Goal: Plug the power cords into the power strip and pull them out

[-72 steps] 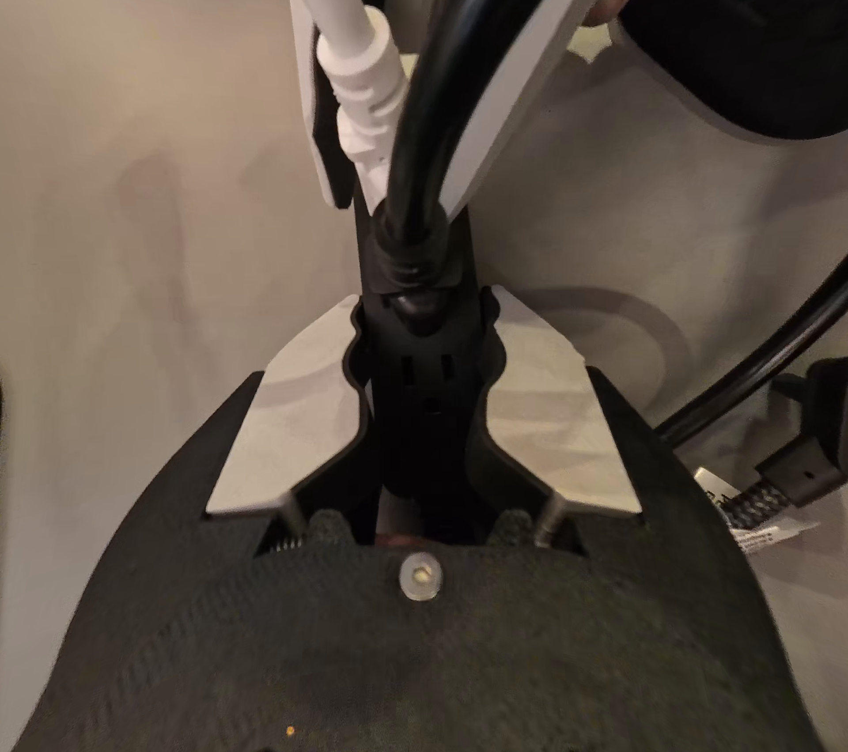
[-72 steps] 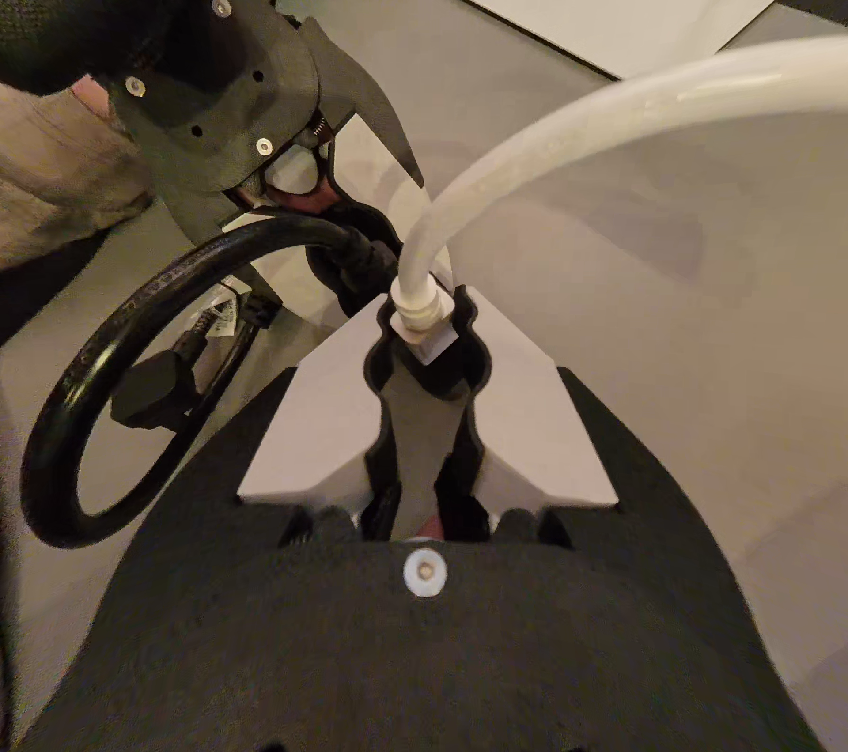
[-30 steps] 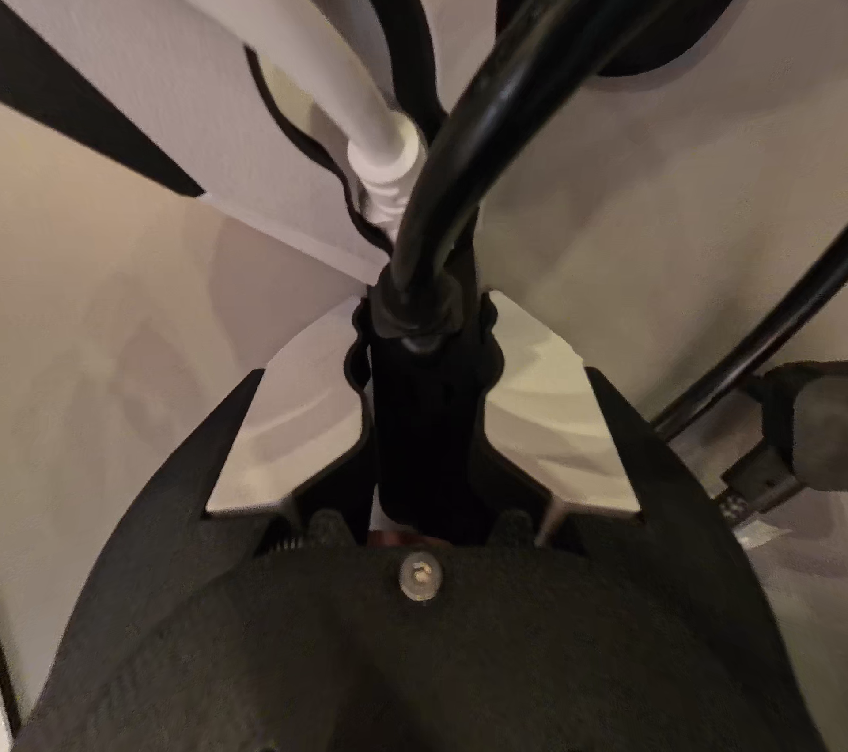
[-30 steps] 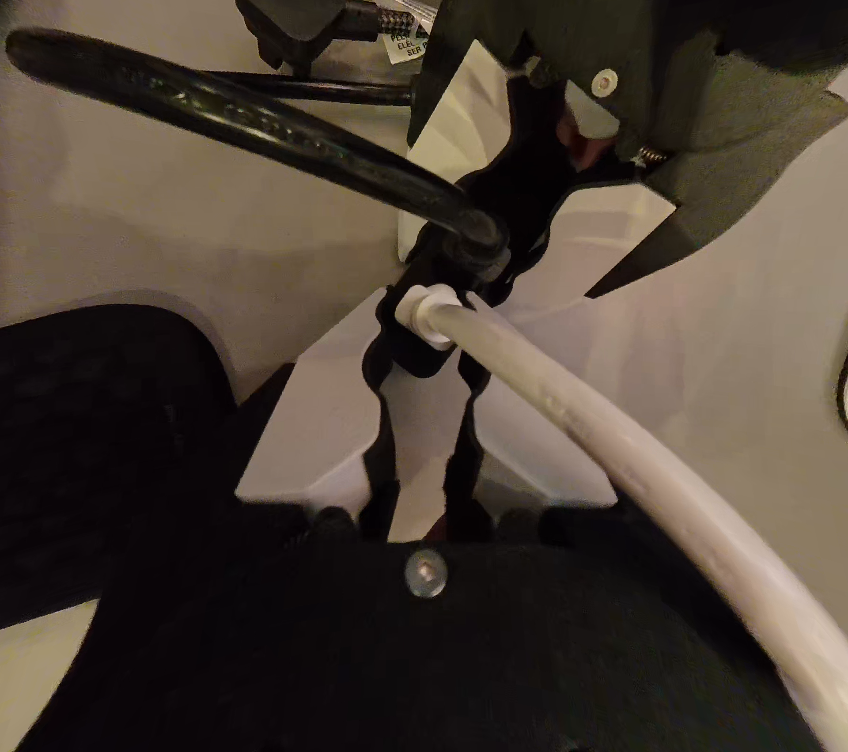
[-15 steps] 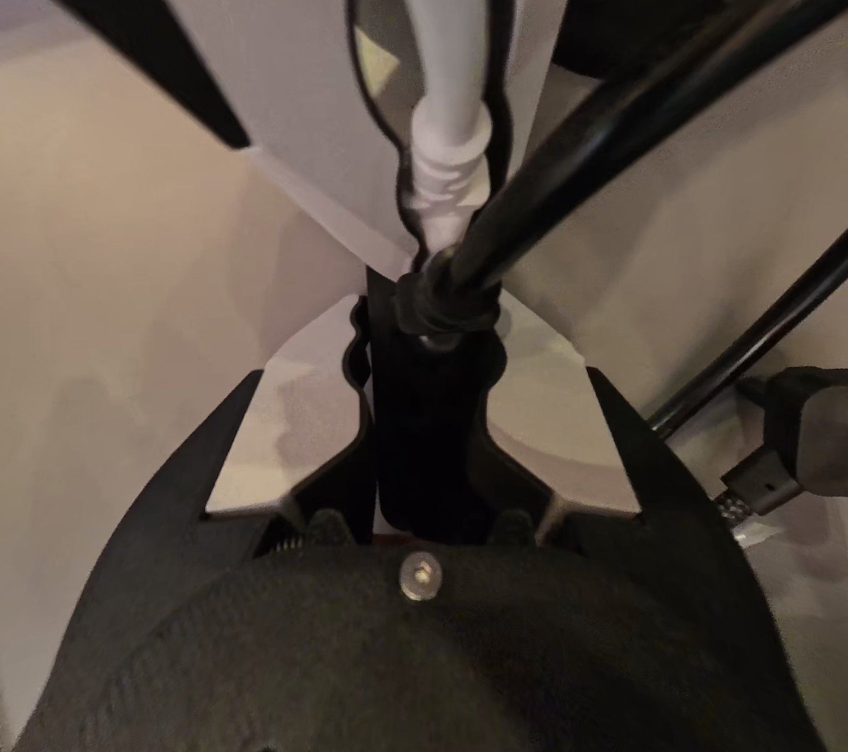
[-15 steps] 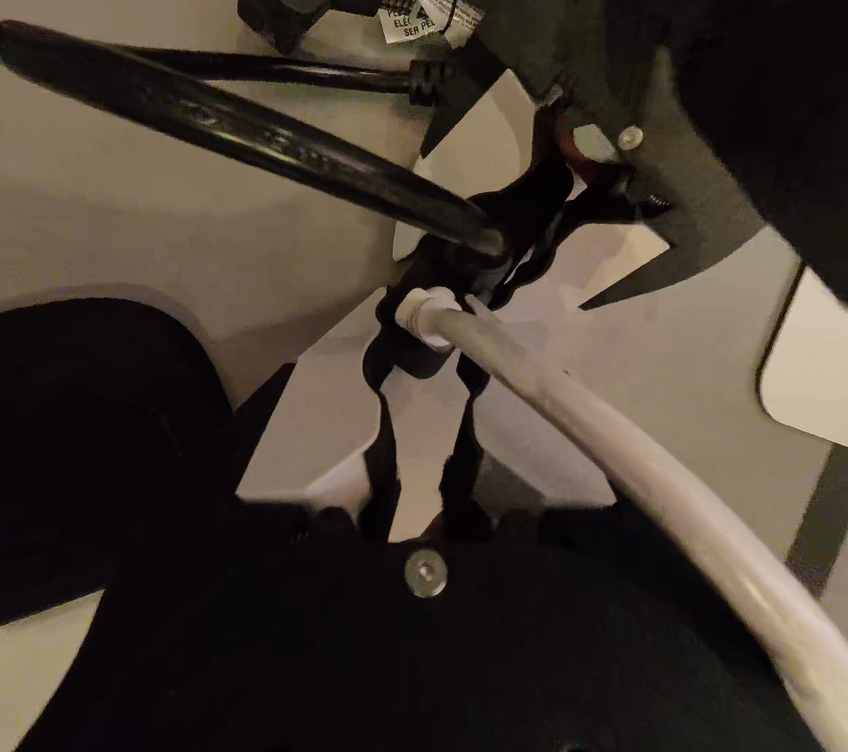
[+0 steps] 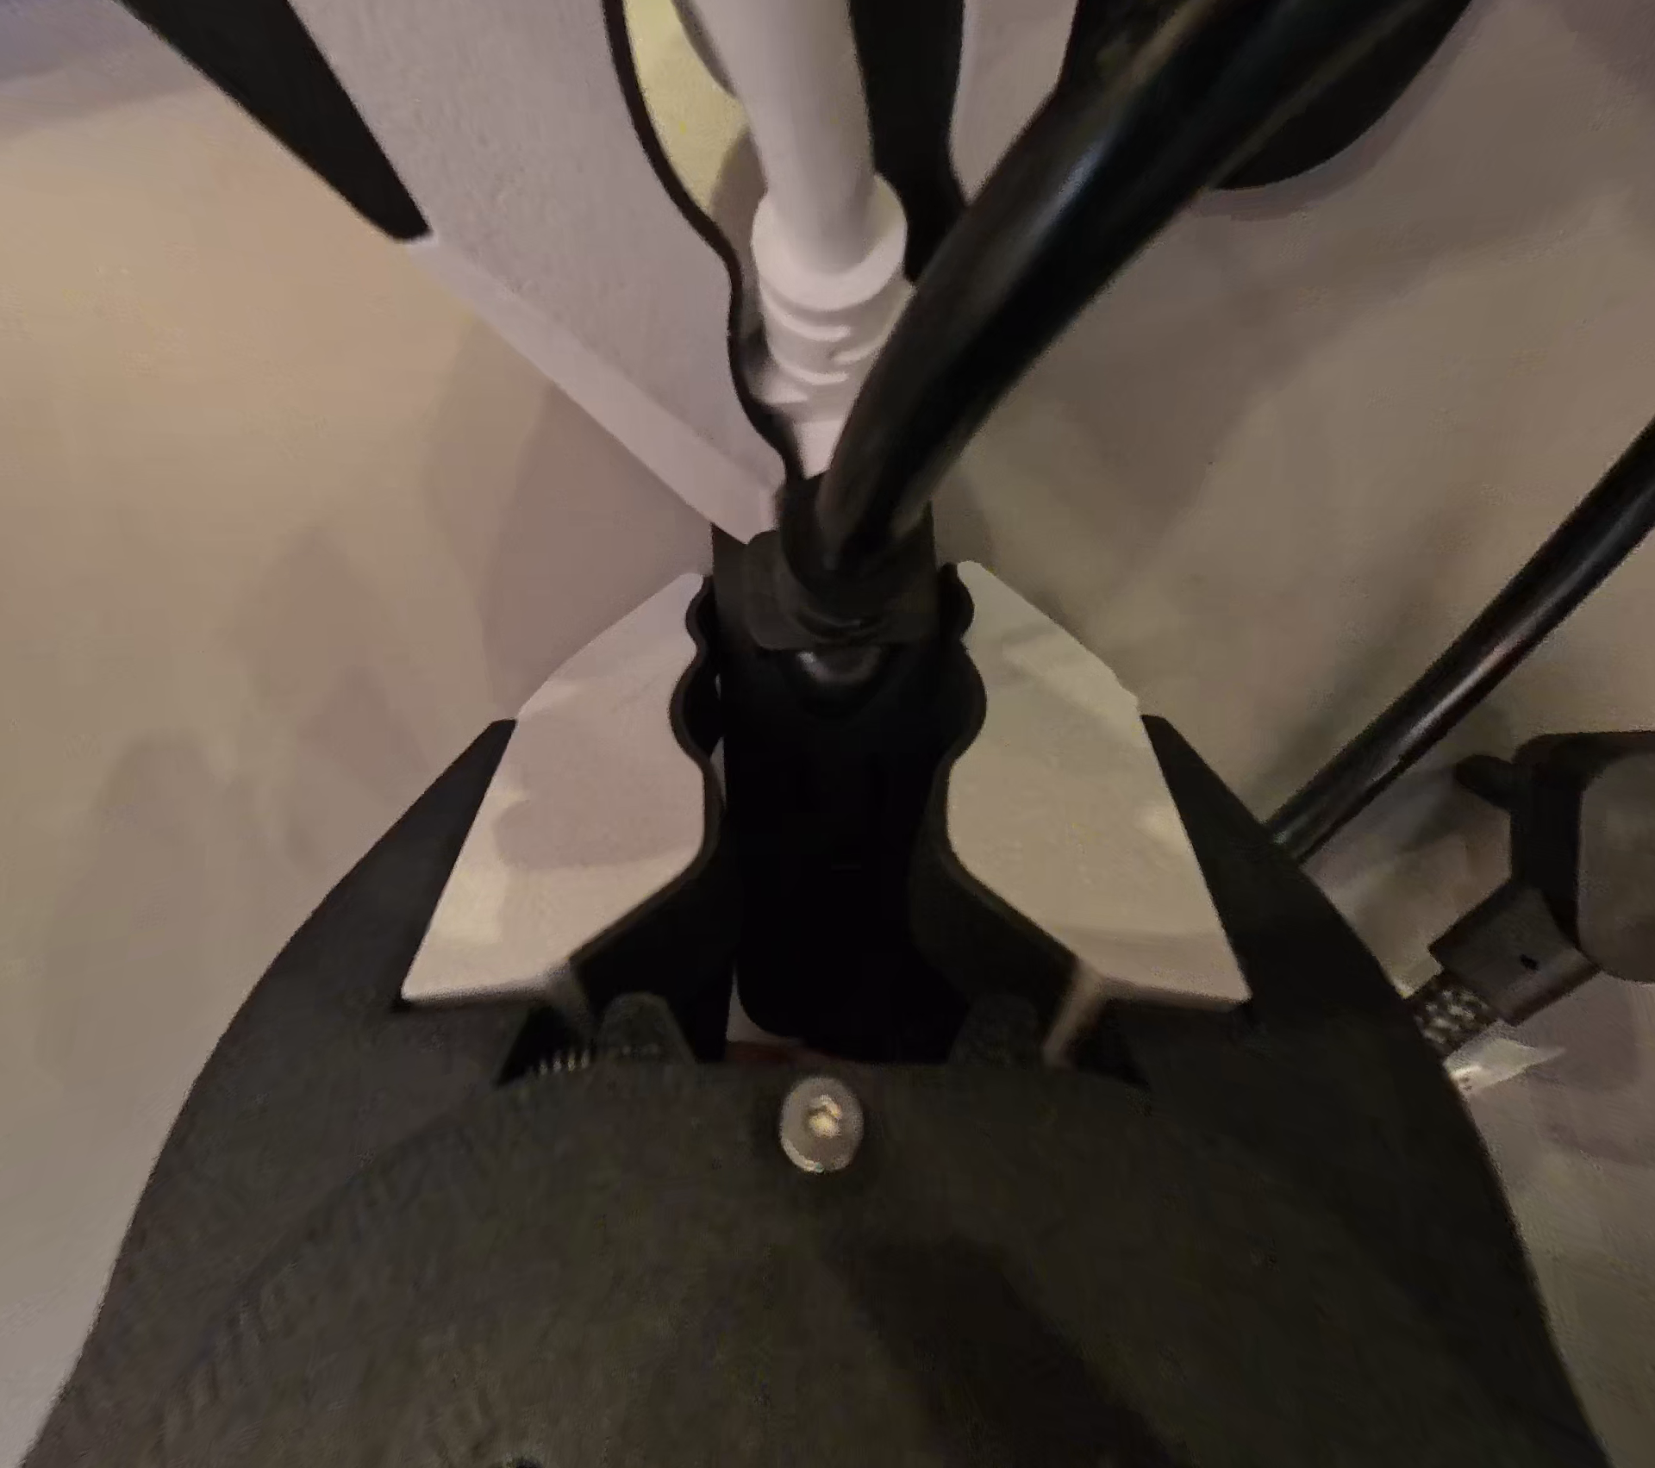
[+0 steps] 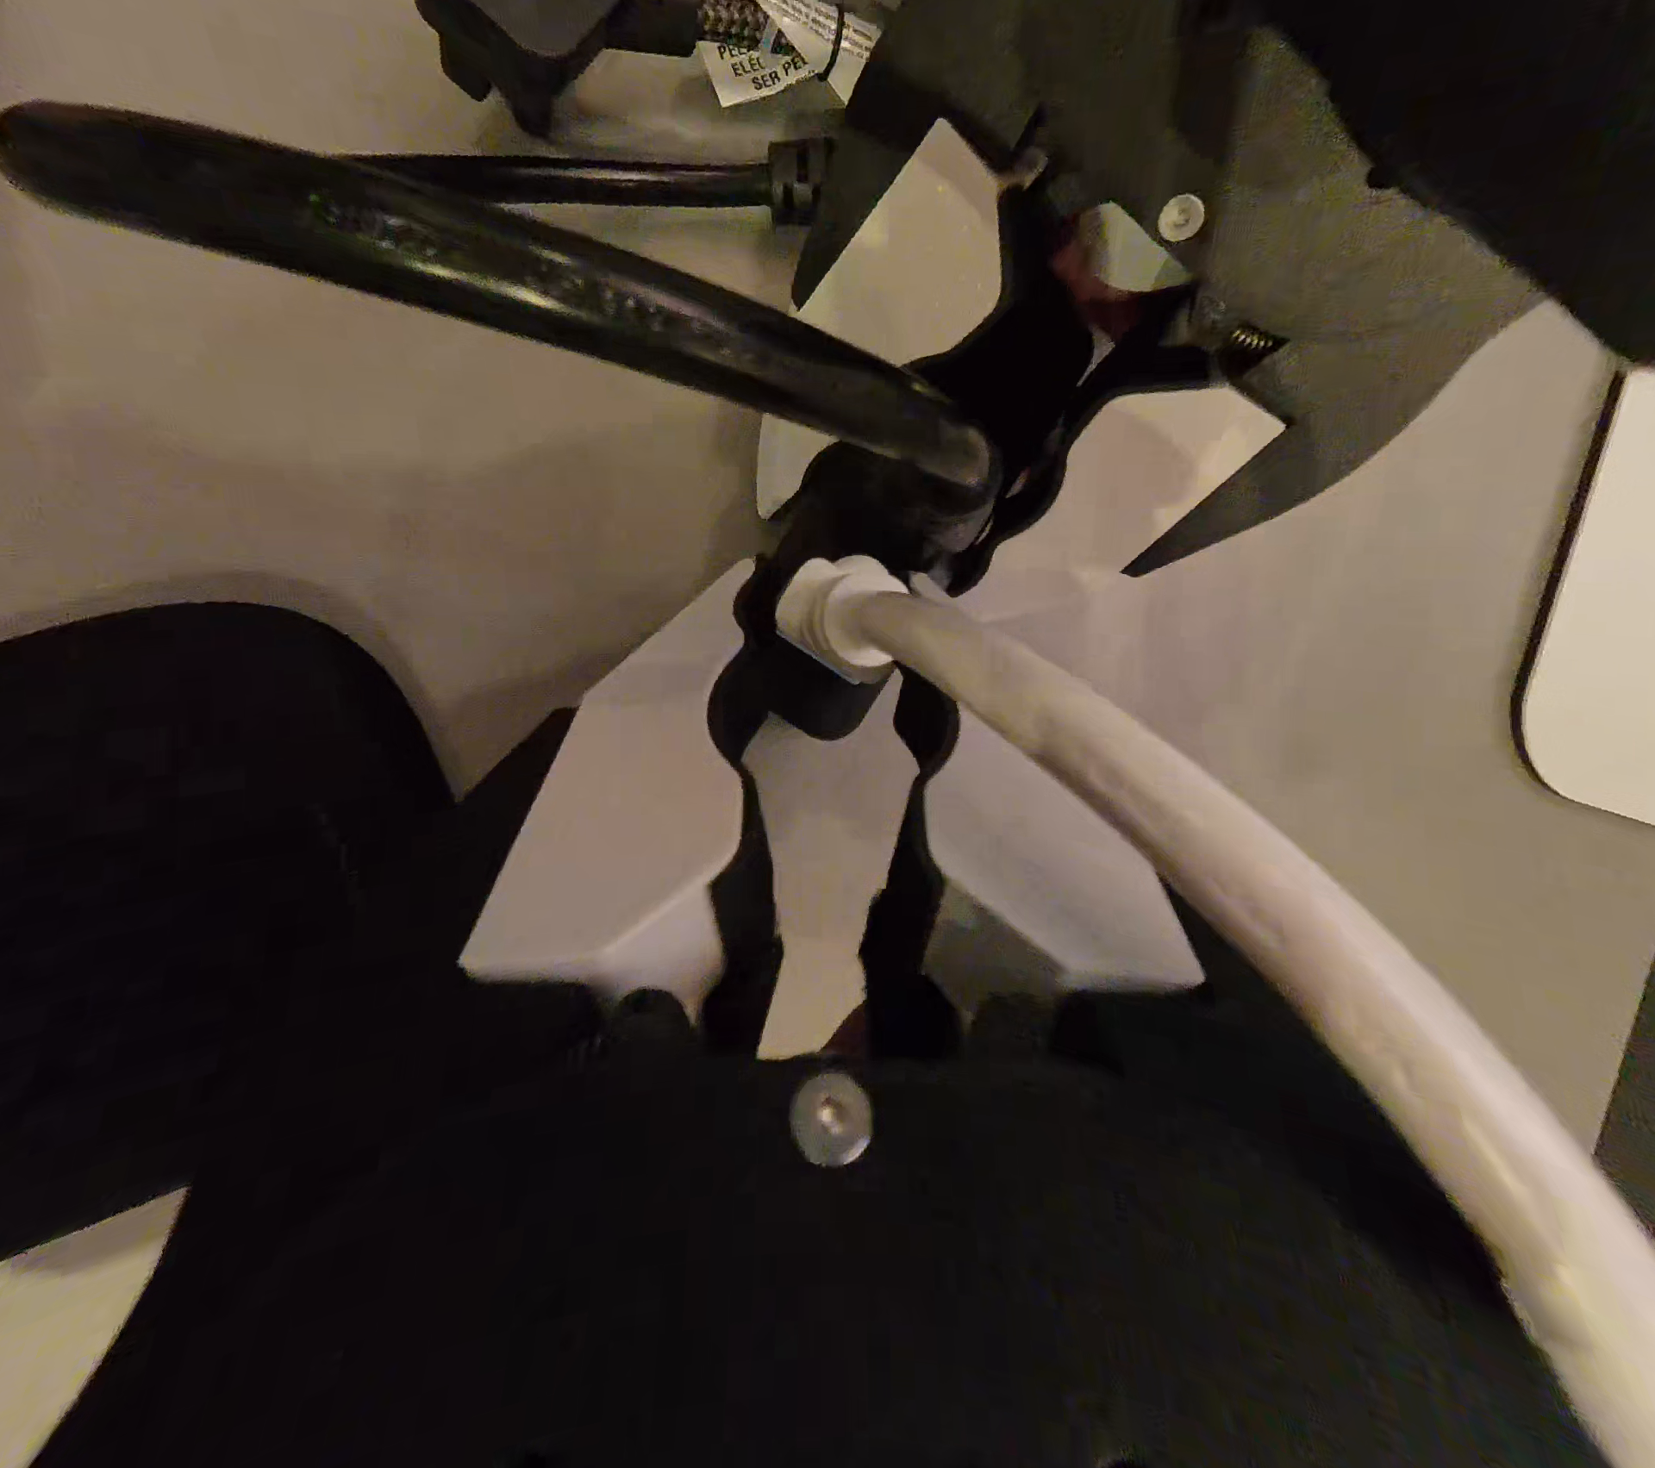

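Biggest risk, imo: the thick black cord (image 7: pixel 1030 314) arched right across the white plug (image 7: pixel 824 341), so any twist w/ the right gripper (image 8: pixel 828 664) could've snagged it or pushed the plug in crooked. The left gripper (image 7: pixel 828 619) was clenched on the black power strip (image 7: pixel 828 843), which sat lengthwise between its jaws. The right gripper's jaws were clamped on the white plug at their tips, touching the strip's end; couldn't tell if it was fully seated. A spare black plug (image 8: pixel 510 1) lay on the table (image 8: pixel 269 440) nearby.
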